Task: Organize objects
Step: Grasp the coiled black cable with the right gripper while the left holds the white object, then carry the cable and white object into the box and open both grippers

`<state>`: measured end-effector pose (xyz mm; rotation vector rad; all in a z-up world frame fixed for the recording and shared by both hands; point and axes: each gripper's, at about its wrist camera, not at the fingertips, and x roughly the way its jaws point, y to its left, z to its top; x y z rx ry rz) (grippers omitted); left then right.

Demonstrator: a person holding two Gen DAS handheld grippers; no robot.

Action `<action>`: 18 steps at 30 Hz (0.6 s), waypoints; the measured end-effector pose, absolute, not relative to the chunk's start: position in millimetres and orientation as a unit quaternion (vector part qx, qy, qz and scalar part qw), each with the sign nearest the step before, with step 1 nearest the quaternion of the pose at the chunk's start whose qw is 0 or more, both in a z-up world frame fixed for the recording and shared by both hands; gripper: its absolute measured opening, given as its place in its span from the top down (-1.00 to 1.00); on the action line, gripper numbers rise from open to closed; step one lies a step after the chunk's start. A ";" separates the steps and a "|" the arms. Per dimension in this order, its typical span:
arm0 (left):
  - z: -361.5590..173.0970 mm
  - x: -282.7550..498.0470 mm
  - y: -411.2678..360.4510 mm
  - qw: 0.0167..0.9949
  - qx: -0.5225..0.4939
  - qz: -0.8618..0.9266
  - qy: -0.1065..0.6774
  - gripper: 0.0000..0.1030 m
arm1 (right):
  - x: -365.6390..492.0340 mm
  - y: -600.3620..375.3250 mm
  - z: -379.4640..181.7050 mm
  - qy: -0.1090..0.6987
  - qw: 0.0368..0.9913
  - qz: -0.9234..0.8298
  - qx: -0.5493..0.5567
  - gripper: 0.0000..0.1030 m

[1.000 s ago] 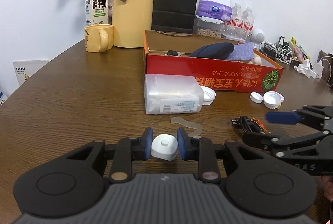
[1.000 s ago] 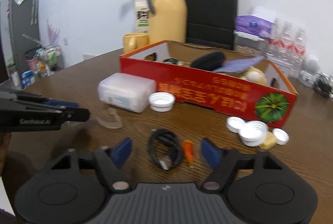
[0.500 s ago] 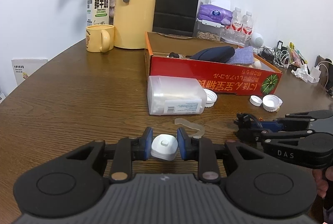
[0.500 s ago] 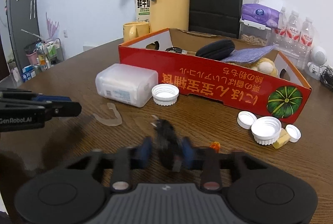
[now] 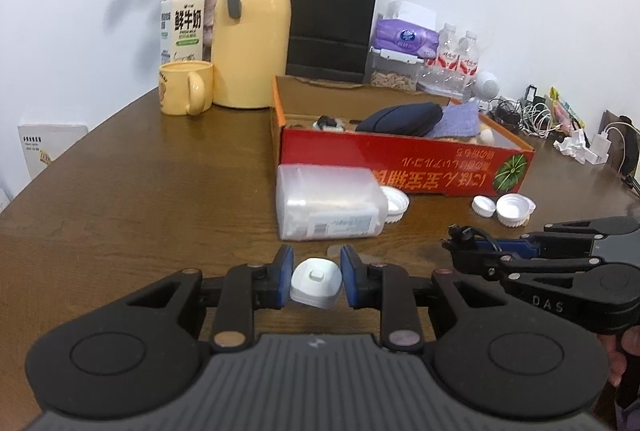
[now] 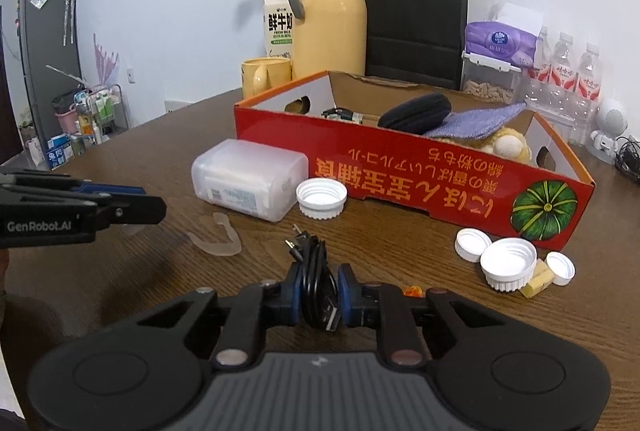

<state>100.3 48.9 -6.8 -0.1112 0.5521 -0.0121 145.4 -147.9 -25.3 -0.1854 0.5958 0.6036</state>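
My left gripper (image 5: 316, 259) is shut on a small white plastic piece (image 5: 316, 283) and holds it just above the brown table (image 5: 140, 199). Over the table's near edge, my right gripper (image 6: 319, 285) has a coiled black cable (image 6: 314, 259) between its blue pads; its jaws are closing and the pads press on the coil. The right wrist view shows the left gripper (image 6: 152, 209) at the far left. In the left wrist view, the right gripper (image 5: 460, 243) stands at the right with the cable's plugs sticking out. Behind both lies the open red cardboard box (image 6: 400, 171) with a dark pouch and a purple cloth inside.
A clear plastic container (image 6: 248, 183) lies on its side before the box, a white cap (image 6: 322, 197) beside it. A clear curved piece (image 6: 218, 239) lies near the cable. More white caps (image 6: 508, 263) sit at the right. A yellow jug (image 5: 252, 43), mug and milk carton stand behind.
The right gripper's jaws went from wide open around the black cable to closed on it. The left gripper kept its hold on the white piece without moving.
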 end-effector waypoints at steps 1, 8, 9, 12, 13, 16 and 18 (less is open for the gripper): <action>-4.6 101.3 47.8 0.961 -0.053 -0.008 0.270 0.49 | 145.3 -147.8 -24.3 0.287 0.908 0.293 -0.090 0.68; 18.2 116.6 36.9 0.969 -0.040 -0.026 0.243 0.49 | 149.8 -148.1 -5.6 0.256 0.915 0.299 -0.091 0.68; 21.2 120.6 34.8 0.970 -0.038 -0.028 0.240 0.49 | 152.0 -148.6 -1.0 0.248 0.918 0.297 -0.092 0.68; 30.9 135.5 29.6 0.972 -0.035 -0.032 0.229 0.49 | 162.1 -150.6 14.0 0.227 0.925 0.290 -0.091 0.68; 33.9 140.7 27.7 0.973 -0.034 -0.033 0.225 0.49 | 166.3 -151.1 18.7 0.220 0.928 0.287 -0.091 0.68; 44.4 159.3 21.9 0.976 -0.032 -0.038 0.213 0.49 | 180.7 -153.2 32.8 0.202 0.935 0.279 -0.088 0.68; 51.2 173.8 17.3 0.977 -0.030 -0.040 0.207 0.49 | 192.2 -154.6 40.2 0.191 0.939 0.272 -0.085 0.68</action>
